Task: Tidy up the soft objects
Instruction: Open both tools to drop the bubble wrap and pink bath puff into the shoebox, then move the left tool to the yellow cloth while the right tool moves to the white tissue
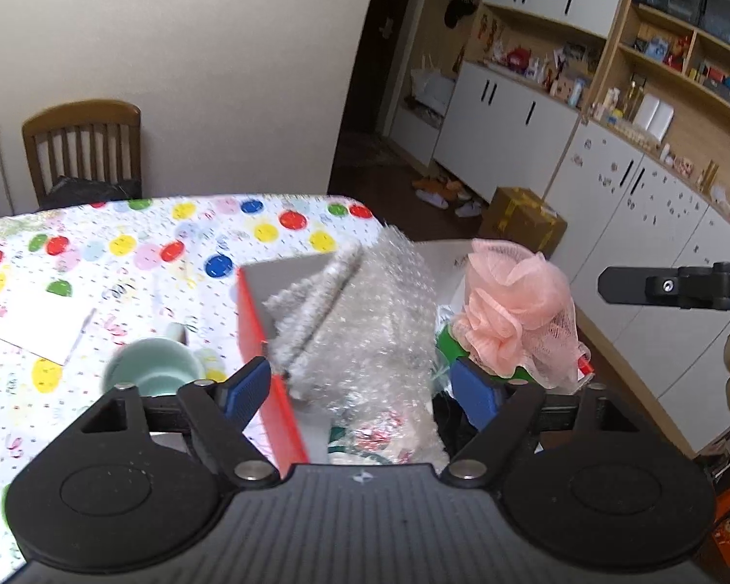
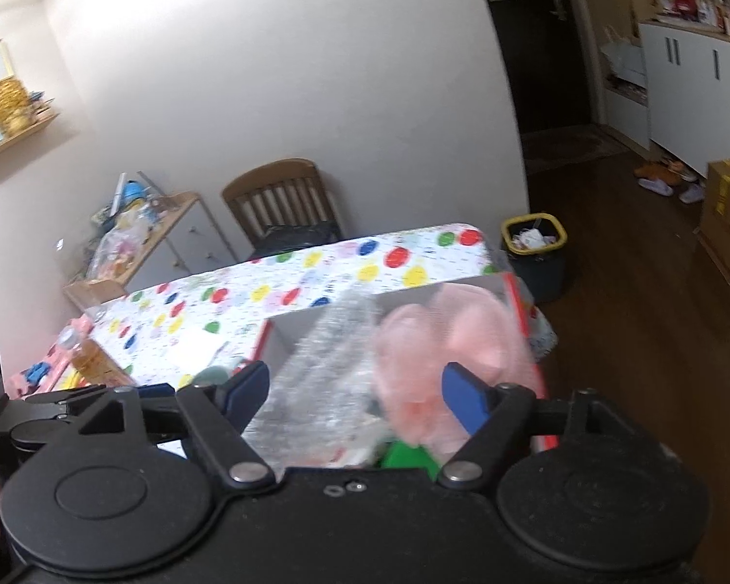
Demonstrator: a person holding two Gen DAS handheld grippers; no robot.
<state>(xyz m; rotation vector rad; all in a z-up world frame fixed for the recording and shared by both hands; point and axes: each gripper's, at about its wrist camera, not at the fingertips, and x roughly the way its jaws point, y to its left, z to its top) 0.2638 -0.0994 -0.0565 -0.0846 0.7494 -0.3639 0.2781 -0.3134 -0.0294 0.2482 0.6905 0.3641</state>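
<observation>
Left gripper (image 1: 365,389): its two blue pads stand wide apart. Nothing is pinched between them; the soft things lie beyond the tips, not touched.

Right gripper (image 2: 360,389): the fingers are also spread wide and they hold nothing. The view is blurred, so fine detail is not clear.

Box (image 1: 260,340): an open box with a red outer wall and a grey inside. It sits at the near right end of the table (image 1: 121,253), which has a cloth with coloured dots.

Bubble wrap (image 1: 370,311): a crumpled clear bundle standing up in the middle of the box, straight ahead of the left gripper.

Grey cloth (image 1: 316,301): a fuzzy folded piece leaning on the left side of the bubble wrap. Its long axis runs away from the camera and a little to the right.

Pink bath puff (image 1: 516,311): it sits high on the right side of the pile, over something green. In the right wrist view it lies just ahead of the right finger (image 2: 467,399), so the right gripper seems the nearer one for it.

Cup (image 1: 151,370): a pale green cup on the table, left of the box, not soft.

Stage, as a judgement: the soft things appear already gathered in the box and both grippers are free. Any next reach goes forward and down.
</observation>
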